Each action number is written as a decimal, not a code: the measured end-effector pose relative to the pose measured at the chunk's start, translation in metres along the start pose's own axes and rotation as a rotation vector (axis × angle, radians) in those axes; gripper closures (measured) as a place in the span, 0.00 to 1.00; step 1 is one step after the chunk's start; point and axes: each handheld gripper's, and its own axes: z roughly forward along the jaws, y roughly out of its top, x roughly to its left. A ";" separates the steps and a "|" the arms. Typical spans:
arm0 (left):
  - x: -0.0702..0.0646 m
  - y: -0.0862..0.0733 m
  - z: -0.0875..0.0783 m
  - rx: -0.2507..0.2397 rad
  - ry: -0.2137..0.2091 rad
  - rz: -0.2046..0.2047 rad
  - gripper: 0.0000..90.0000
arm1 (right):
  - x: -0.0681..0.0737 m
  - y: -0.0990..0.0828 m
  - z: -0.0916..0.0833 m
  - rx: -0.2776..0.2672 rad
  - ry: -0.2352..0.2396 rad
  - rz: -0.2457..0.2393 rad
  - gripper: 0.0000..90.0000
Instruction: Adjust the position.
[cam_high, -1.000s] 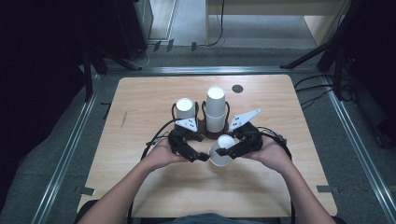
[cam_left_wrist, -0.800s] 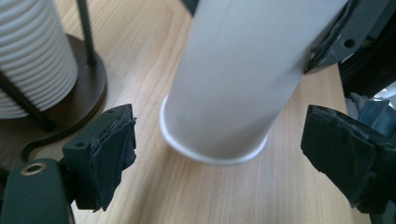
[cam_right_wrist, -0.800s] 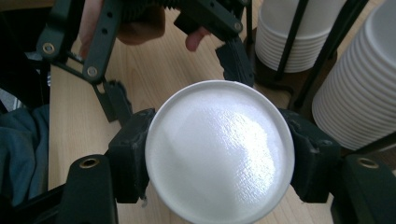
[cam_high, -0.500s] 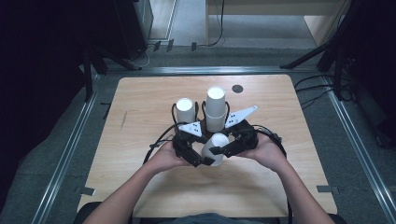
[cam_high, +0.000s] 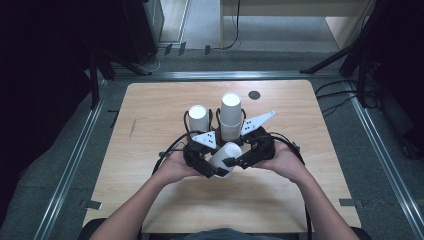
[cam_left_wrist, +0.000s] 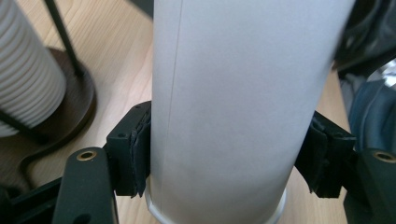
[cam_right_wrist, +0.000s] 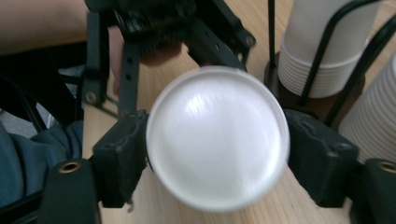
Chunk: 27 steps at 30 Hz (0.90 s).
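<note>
Since a second ago, the white paper cup (cam_high: 224, 158) has passed between the grippers above the table's (cam_high: 150, 200) near middle: the left gripper (cam_left_wrist: 224, 158), whose jaws have just been closing, now clamps its smooth side wall, while the right gripper (cam_right_wrist: 217, 140) has just been opening around its round bottom. The cup is plain white, tilted, with a rolled rim, just in front of two cup stacks (cam_high: 231, 116) in wire holders.
</note>
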 end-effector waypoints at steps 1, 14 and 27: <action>0.001 0.000 -0.002 0.013 0.003 0.007 0.33 | 0.000 0.000 0.000 0.000 0.000 0.000 0.27; 0.011 -0.008 -0.032 0.053 0.071 -0.021 0.32 | -0.002 -0.020 0.006 0.072 -0.063 -0.061 0.25; 0.012 -0.004 -0.028 0.228 0.136 0.038 0.32 | -0.006 -0.030 0.024 0.116 -0.072 -0.072 0.28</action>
